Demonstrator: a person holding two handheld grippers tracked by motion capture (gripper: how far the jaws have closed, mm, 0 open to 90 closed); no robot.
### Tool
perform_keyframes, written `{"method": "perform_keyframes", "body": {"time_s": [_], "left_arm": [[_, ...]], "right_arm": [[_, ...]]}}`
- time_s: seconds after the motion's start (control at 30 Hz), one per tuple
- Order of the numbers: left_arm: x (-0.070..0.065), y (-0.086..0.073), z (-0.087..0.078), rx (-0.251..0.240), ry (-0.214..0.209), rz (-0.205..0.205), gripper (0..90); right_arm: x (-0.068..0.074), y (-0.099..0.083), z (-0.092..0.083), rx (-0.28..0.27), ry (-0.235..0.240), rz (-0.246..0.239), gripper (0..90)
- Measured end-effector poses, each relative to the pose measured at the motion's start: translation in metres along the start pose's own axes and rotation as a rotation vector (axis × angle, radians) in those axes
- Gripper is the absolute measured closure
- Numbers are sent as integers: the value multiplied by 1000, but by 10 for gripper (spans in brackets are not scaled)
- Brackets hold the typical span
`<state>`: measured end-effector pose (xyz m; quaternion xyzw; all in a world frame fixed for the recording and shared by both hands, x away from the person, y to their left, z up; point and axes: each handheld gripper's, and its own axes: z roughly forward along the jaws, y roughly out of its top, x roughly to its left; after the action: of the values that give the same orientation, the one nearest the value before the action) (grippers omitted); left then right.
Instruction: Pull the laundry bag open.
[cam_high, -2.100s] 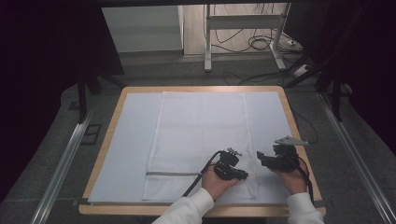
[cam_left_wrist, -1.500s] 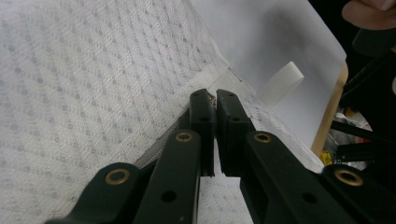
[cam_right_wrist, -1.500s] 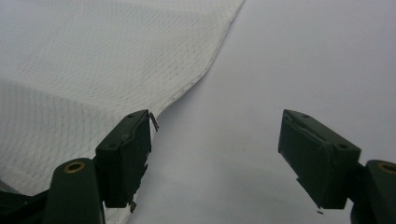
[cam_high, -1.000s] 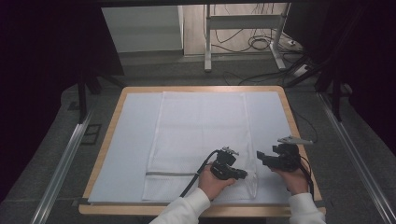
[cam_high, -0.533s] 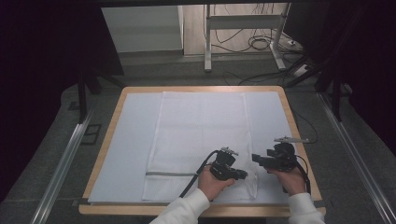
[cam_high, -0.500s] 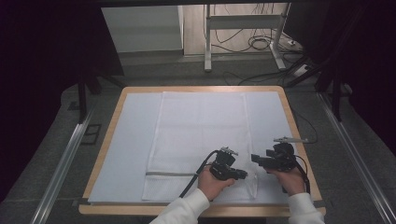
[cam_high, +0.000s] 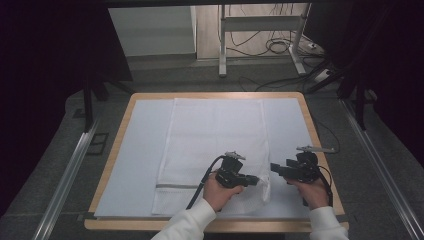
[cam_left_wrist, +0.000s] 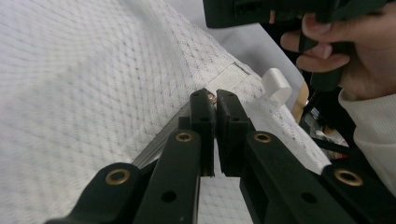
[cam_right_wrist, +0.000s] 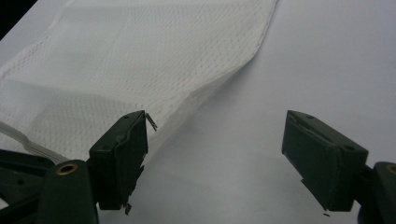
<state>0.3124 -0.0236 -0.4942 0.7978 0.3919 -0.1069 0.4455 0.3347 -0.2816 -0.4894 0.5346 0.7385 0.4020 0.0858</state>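
White towel (cam_high: 215, 135), waffle-weave, one woven band across near its near end. Lies lengthwise down the middle of the table, far end square to the far edge, most of it flat and smooth. Near right corner lifted off the surface, pinched at the band edge between the closed jaws of the left gripper (cam_left_wrist: 214, 99); fabric there rises in a soft fold and sags back to the table. A small white hanging loop (cam_left_wrist: 276, 85) sticks up at that edge.
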Motion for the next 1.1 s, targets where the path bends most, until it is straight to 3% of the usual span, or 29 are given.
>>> {"method": "perform_keyframes", "body": {"time_s": [0.27,0.63,0.93,1.1], "left_arm": [[-1,0,-5,-11,2,5,870],[-4,-2,-3,-6,5,17,870],[-6,-3,0,-4,9,24,870],[-6,-4,2,2,8,25,870]], "right_arm": [[5,3,-1,-7,43,54,215],[20,2,14,39,89,56,228],[29,-1,31,107,131,73,293],[31,-3,37,125,164,80,407]]}}
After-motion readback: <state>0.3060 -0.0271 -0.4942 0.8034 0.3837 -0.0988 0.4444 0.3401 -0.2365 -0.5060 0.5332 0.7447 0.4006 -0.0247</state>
